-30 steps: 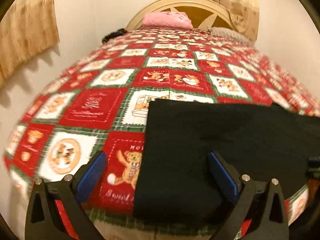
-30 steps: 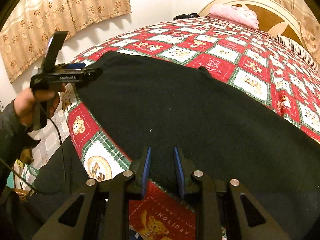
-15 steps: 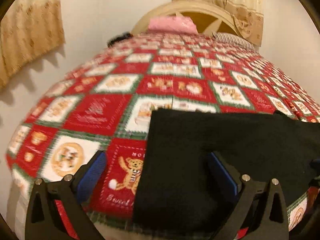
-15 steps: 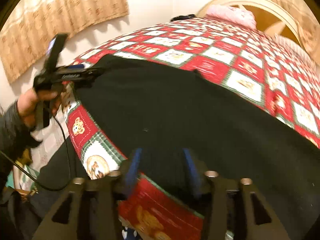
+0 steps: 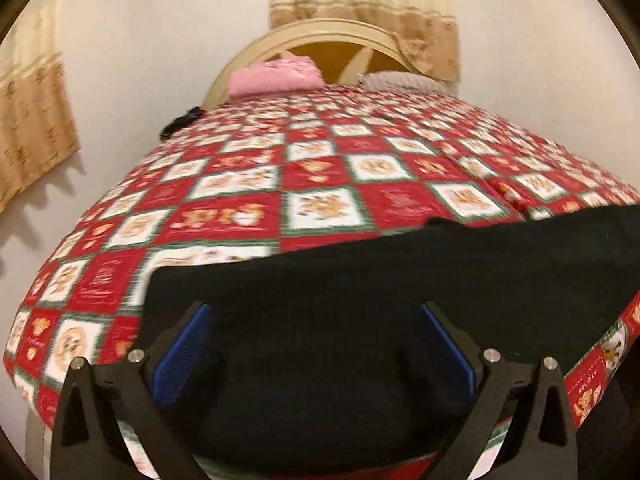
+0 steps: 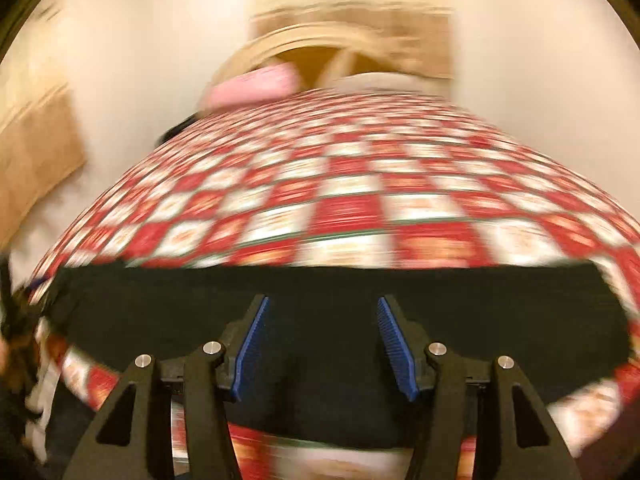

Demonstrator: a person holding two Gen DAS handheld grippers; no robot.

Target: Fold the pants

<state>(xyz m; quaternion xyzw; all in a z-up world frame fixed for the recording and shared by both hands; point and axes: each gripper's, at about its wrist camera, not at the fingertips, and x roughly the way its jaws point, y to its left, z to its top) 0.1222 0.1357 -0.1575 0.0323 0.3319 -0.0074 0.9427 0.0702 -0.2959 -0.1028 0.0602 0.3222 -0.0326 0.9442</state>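
Note:
Black pants (image 5: 360, 292) lie flat along the near edge of a bed with a red, white and green patchwork quilt (image 5: 320, 184). My left gripper (image 5: 316, 344) is open wide and empty, low over the left part of the pants. In the blurred right wrist view the pants (image 6: 320, 296) stretch across the frame. My right gripper (image 6: 322, 340) is open and empty over their near middle.
A pink pillow (image 5: 276, 76) and a striped pillow (image 5: 400, 80) lie by the cream headboard (image 5: 332, 36) at the far end. A small dark object (image 5: 180, 122) sits on the far left bed edge. Curtains hang on the walls.
My right gripper has opened from nearly shut and swung right to face the headboard. My left gripper has shifted right, further over the pants.

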